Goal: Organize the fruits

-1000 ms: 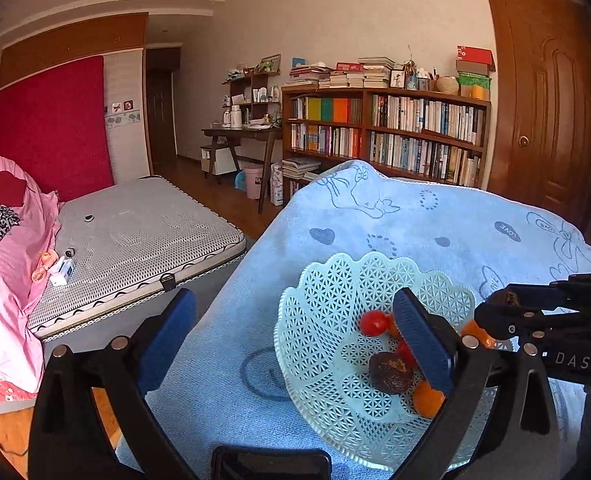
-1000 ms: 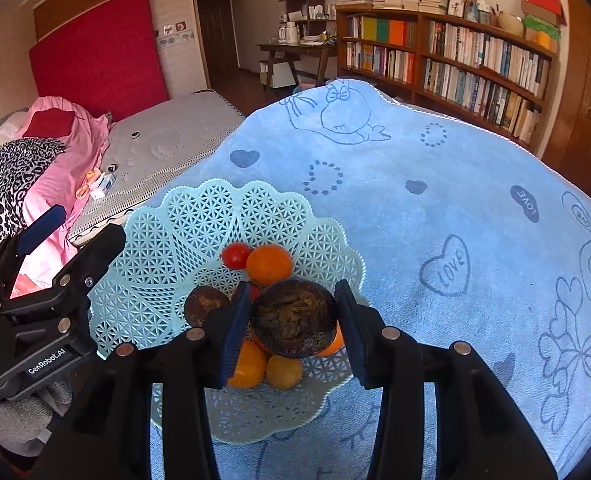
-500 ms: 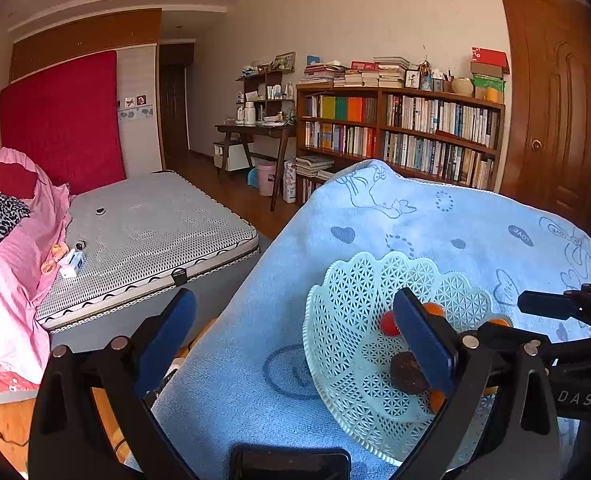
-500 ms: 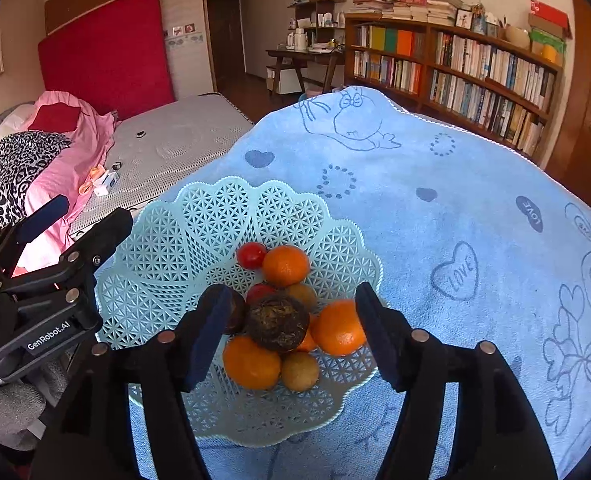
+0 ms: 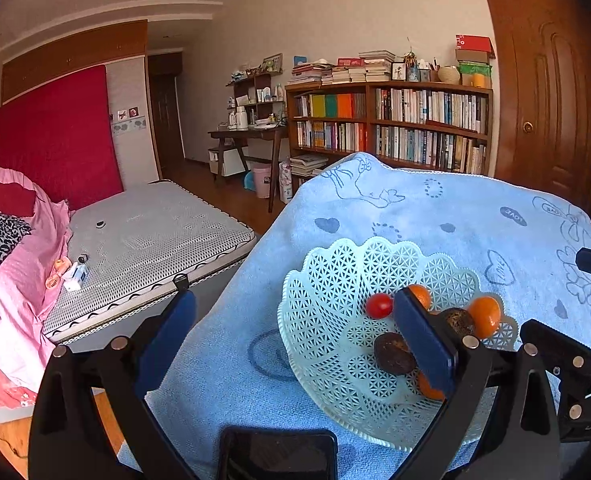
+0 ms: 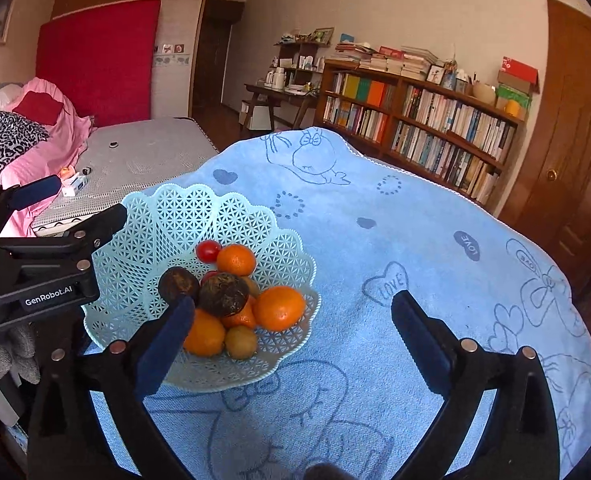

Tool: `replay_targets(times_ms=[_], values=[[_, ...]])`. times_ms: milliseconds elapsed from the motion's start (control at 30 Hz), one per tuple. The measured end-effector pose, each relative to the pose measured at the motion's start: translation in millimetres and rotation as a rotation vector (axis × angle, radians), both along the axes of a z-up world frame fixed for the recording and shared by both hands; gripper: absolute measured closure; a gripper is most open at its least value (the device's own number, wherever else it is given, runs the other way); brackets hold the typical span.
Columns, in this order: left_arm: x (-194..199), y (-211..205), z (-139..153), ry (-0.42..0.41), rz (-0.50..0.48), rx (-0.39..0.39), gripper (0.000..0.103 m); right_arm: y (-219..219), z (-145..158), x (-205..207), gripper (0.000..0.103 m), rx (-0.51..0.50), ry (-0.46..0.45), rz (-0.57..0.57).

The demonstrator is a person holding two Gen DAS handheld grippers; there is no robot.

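Both wrist cameras are looking down, close, over the tabletop (image 6: pixel 435 240) toward the bookshelf (image 5: pixel 391 120) (left one from the bed side), sharing the basket (image 6: pixel 167 216).

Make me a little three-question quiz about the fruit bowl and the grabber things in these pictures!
1. True or false: the right gripper is holding a fruit.
2. What colour is the cloth under the basket?
3. The small red fruit lies: A) on the cloth, B) in the basket, C) on the bed.

Key:
1. False; its jaws are open and empty.
2. Light blue.
3. B.
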State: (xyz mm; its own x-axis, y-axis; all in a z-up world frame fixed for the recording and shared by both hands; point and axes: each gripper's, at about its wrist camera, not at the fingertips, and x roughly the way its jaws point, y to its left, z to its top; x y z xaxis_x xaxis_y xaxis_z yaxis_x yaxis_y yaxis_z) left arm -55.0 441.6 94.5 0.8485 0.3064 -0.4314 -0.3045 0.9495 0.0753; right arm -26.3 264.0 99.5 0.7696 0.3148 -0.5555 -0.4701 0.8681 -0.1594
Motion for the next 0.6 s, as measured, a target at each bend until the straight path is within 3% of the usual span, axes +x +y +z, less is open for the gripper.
replay_targets(times_ms=[167,433,600], values=[[-7.8,-15.7,-4.8,0.018,-0.042,0.023,0.003,-8.6,-4.1,-0.5,0.005,0.005,0.030,0.004],[-20.4,-33.3,-4.8,0.015,-0.069,0.078,0.003,-13.0,1.6,-13.5,0.005,-0.025,-0.082,-0.053],[-22.4,-34.5,-4.3,0.015,-0.074,0.080,0.003,-8.8,-1.6,-12.9,0.005,-0.049,-0.069,-0.034]])
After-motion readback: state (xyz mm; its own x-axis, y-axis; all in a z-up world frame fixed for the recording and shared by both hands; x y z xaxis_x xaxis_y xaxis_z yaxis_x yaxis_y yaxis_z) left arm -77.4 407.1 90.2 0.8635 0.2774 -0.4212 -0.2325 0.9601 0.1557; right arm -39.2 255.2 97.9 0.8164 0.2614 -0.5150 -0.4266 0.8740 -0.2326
